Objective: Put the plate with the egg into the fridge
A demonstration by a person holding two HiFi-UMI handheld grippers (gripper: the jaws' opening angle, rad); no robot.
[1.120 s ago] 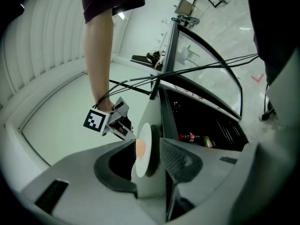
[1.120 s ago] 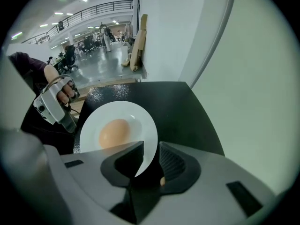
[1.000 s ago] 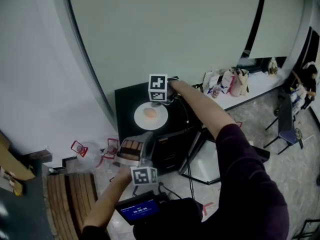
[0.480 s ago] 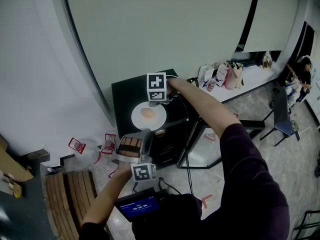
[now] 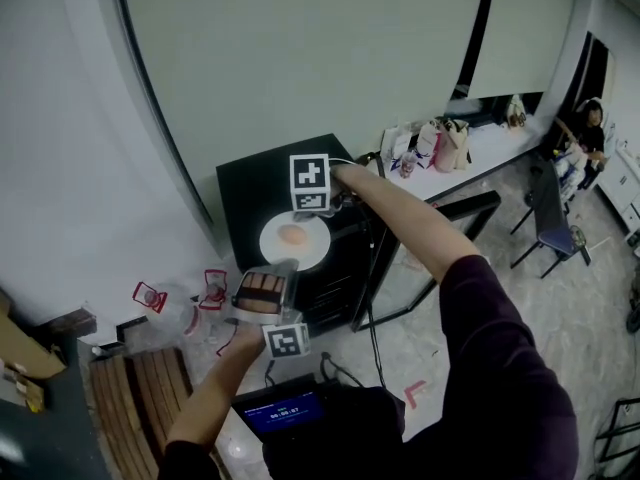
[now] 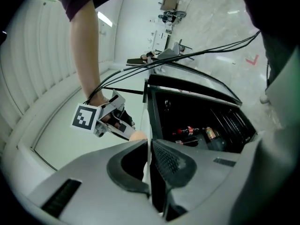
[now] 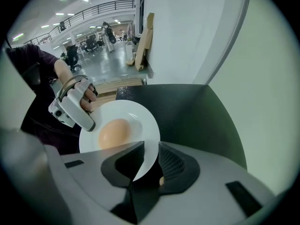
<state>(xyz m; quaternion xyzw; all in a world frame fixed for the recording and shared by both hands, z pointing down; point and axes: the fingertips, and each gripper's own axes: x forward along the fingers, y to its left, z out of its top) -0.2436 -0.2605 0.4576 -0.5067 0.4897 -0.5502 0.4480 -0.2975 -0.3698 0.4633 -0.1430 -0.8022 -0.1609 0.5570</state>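
A round white plate (image 5: 314,252) lies level at the front edge of a small black fridge's (image 5: 248,180) top. A whole tan egg (image 5: 292,235) rests near the plate's middle. Below, the fridge's door (image 5: 478,204) stands swung wide open — dark shelves showing inside.

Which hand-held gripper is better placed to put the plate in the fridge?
Probably the left hand-held gripper: level at the fridge front, jaws just closing on the plate. The right hand-held gripper grips the far rim from steeply above.
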